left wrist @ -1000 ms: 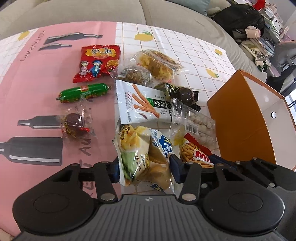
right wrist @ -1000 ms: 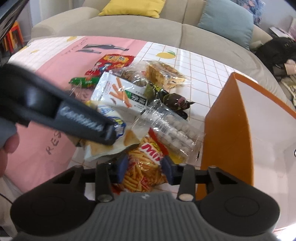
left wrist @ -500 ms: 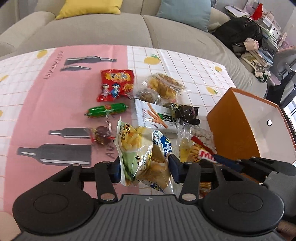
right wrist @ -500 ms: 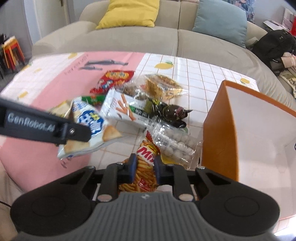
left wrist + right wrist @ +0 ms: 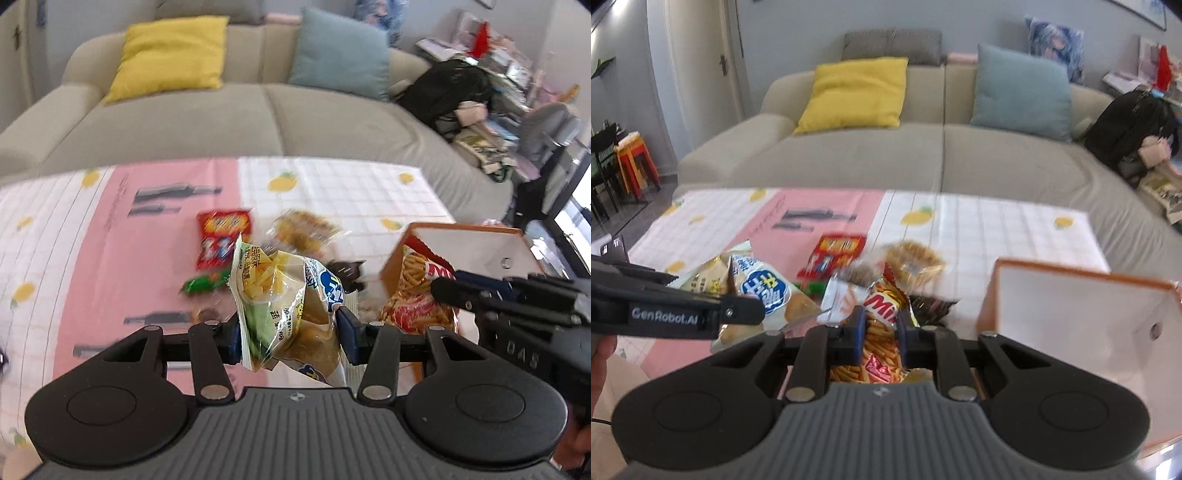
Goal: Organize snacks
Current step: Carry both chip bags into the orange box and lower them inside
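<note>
Both grippers have gone up since a second ago, and each has lifted a snack bag off the table. The left gripper (image 5: 290, 338) is clamped on a chips bag (image 5: 284, 295) that hangs in the middle of its view, above the pink and white tablecloth (image 5: 92, 258). The right gripper (image 5: 880, 334) has just been closing its jaws, and now they pinch a red bag of fry sticks (image 5: 882, 332), held up in the middle of its view.

In the left view, the fry sticks bag shows at the right, in front of the orange box (image 5: 476, 251). The box stands open on the right side of the table.

Other snacks lie on the cloth behind the bags, blurry. A red packet (image 5: 221, 240) is near the middle. A green sausage (image 5: 203, 282) lies just below it. A clear bag of yellow snacks (image 5: 306, 229) is to its right.

Past the table, a grey sofa (image 5: 221, 122) fills the top of both views, with a yellow pillow (image 5: 855, 94) and a blue pillow (image 5: 1021, 92).
</note>
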Demonstrator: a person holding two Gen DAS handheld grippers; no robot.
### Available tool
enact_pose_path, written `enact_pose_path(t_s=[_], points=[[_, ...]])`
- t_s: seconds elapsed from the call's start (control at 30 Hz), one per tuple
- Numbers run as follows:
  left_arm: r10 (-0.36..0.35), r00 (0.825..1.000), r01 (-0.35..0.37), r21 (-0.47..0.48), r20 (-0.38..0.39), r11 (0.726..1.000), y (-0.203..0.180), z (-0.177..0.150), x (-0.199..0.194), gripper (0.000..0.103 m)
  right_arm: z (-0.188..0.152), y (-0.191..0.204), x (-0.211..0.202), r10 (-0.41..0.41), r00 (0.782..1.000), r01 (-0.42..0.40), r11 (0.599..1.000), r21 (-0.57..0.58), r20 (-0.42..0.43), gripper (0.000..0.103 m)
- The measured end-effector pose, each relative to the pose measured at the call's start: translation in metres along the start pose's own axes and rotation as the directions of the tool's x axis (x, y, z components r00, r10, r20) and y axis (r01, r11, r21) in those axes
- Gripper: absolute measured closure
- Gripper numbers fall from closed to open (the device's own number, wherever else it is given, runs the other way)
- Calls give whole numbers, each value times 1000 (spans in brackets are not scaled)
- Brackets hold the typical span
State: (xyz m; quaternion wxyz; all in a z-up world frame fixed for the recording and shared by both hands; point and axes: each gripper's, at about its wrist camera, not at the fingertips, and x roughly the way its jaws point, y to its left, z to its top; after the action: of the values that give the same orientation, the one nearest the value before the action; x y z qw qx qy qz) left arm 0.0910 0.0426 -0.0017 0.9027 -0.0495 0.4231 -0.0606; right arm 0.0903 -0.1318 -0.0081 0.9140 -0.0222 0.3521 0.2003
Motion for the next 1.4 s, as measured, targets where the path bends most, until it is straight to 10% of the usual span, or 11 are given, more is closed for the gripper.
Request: enact_pose_path(t_s=[0.53,1.4], points=[[-271,958,287,331,-94,899,-146,47,41,48,18,-142,-45,-271,962,273,949,159,-35,89],[-102,883,373,551,-459,746,-215,19,156,47,-42,-200,55,-202,905,282,944,171,-375,89]])
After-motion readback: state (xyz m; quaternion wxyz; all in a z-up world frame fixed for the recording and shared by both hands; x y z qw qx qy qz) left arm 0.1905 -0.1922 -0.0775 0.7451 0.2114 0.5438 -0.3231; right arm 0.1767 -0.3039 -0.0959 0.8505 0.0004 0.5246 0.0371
